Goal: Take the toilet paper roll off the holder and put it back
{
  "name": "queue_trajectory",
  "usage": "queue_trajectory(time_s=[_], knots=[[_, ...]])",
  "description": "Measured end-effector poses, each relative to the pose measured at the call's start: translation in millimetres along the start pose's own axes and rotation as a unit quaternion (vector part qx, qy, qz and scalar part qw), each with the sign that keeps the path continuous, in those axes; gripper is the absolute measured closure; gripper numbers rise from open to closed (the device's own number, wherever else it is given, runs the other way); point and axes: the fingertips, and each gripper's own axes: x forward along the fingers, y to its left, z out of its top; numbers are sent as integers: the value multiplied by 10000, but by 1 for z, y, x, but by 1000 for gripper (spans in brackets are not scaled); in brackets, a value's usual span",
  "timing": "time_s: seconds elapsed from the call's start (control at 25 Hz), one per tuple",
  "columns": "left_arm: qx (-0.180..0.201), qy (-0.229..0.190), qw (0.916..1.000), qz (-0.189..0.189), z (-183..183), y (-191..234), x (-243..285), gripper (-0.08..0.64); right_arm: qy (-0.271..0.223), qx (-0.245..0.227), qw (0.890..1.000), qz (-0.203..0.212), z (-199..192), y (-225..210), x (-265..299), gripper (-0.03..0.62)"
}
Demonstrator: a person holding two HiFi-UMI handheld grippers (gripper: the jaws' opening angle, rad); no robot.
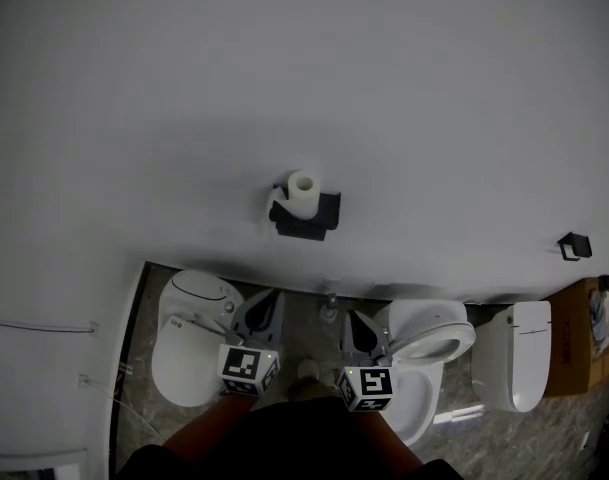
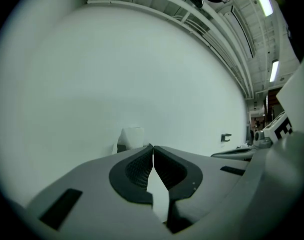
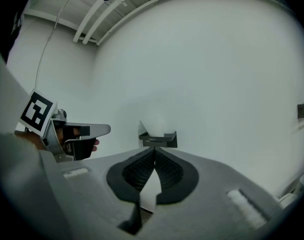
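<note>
The roll (image 1: 303, 193) is white and fairly full. It sits on a black holder (image 1: 311, 220) fixed to the plain white wall (image 1: 434, 98), near the middle of the wall's width and a little above its lower edge. In the head view its round end with the core hole faces up, so it seems to stand on end on the holder rather than hang from a bar. A small white scrap shows at the holder's left side; whether it is a loose end of paper I cannot tell. In the right gripper view the roll rises just above the holder's dark tray.

Both grippers are well apart from the roll, side by side below it, pointing towards the wall. The left gripper (image 2: 152, 146) has its fingers pressed together with nothing between them. The right gripper (image 3: 153, 149) is the same, fingers shut tip to tip and empty.

Under the holder, three white toilets stand along the foot of the wall on a marbled floor (image 1: 314, 343), one at the left (image 1: 184, 353), one at the middle (image 1: 429, 343), one further right (image 1: 519, 353). A small black fitting (image 1: 574, 246) is on the wall near its right edge.
</note>
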Motion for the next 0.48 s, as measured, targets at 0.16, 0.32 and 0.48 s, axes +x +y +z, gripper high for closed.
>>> queue_trajectory(time_s=[0.16,0.32,0.48], knots=[[-37,-38,9999,116,10,14,43,538,-66,70,9999,57,7,-20,30,594],[-75,-27,9998,188,12,26,76,538,-42,77,9998,204,9,-32,56,594],[-13,-60,9999,160,16,31,104,538,-18,22,9995,300,14,-43,78,594]])
